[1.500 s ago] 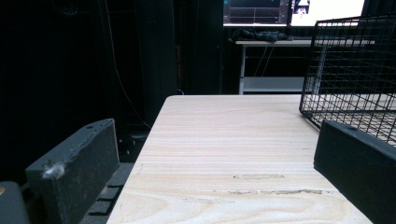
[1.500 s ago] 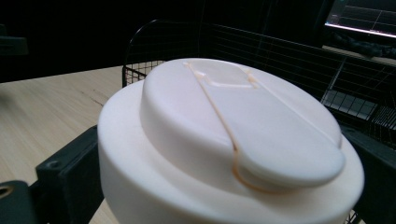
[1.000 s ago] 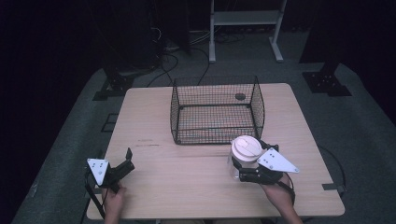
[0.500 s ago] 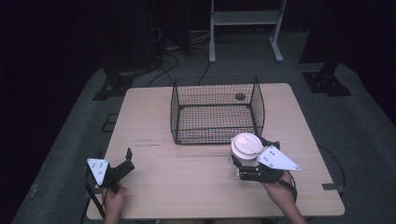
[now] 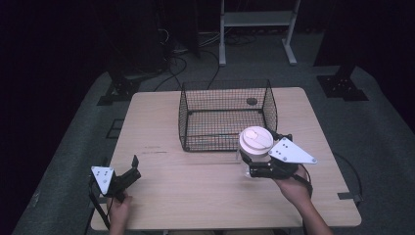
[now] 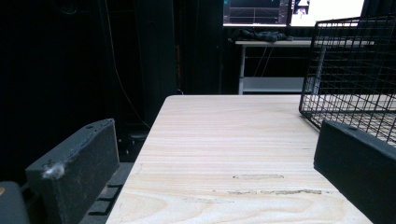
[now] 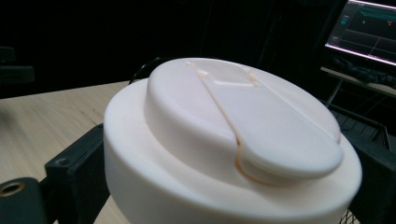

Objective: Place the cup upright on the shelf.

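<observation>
White lidded cup, black wire basket, pale wood-grain table.

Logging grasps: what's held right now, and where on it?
Right gripper clamps the white-lidded container by its sides, just under the lid. Left gripper is open, holding nothing.

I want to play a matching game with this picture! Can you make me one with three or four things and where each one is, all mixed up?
Things:
1. white-lidded container
2. wire basket
3. left gripper
4. small dark disc

Places or states:
a. open, at the table's near left corner
b. on the table behind the basket
c. clamped between the right gripper's jaws
d. standing mid-table, toward the far edge

Pairs: 1-c, 2-d, 3-a, 4-b
</observation>
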`<state>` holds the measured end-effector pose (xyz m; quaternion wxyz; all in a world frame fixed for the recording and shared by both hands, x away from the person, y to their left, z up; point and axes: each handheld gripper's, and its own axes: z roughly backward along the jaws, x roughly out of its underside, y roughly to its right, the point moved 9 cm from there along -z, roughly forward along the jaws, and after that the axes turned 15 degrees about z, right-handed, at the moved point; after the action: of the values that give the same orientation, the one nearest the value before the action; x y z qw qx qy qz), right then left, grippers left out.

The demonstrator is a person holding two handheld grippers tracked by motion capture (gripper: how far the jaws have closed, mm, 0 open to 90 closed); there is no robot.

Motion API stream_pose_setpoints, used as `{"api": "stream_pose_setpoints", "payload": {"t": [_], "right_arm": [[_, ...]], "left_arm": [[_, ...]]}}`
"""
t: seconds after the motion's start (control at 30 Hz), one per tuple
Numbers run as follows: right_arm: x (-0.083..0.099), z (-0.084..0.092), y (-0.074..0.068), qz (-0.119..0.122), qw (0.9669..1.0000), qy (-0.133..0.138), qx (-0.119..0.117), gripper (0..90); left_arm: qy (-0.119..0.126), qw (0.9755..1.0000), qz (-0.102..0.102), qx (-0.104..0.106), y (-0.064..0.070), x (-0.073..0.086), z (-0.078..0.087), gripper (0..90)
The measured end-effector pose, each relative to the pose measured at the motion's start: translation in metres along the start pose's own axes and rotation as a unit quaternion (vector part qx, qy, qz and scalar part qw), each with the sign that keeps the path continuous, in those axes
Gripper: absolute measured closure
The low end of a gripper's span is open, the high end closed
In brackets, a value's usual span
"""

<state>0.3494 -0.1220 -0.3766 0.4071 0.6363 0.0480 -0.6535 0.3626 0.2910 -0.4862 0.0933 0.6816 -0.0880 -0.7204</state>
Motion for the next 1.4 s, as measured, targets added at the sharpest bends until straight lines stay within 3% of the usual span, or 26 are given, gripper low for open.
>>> {"api": "stream_pose_setpoints", "payload": {"t": [0.7, 0.9, 1.4], "right_arm": [[-0.058, -0.031, 0.025, 0.017, 0.9997, 0.019, -0.003, 4.2], [-0.068, -0.042, 0.031, 0.028, 0.9995, 0.017, 0.0, 4.2], [-0.081, -0.078, 0.053, 0.027, 0.9995, 0.014, 0.013, 4.2]], "left_arm": [[0.0, 1.0, 0.004, 0.0, 0.0, 0.0, 0.0, 0.0], [0.0, 1.0, 0.006, 0.001, -0.001, 0.0, 0.0, 0.0], [0.0, 1.0, 0.008, 0.002, -0.001, 0.0, 0.0, 0.0]]}}
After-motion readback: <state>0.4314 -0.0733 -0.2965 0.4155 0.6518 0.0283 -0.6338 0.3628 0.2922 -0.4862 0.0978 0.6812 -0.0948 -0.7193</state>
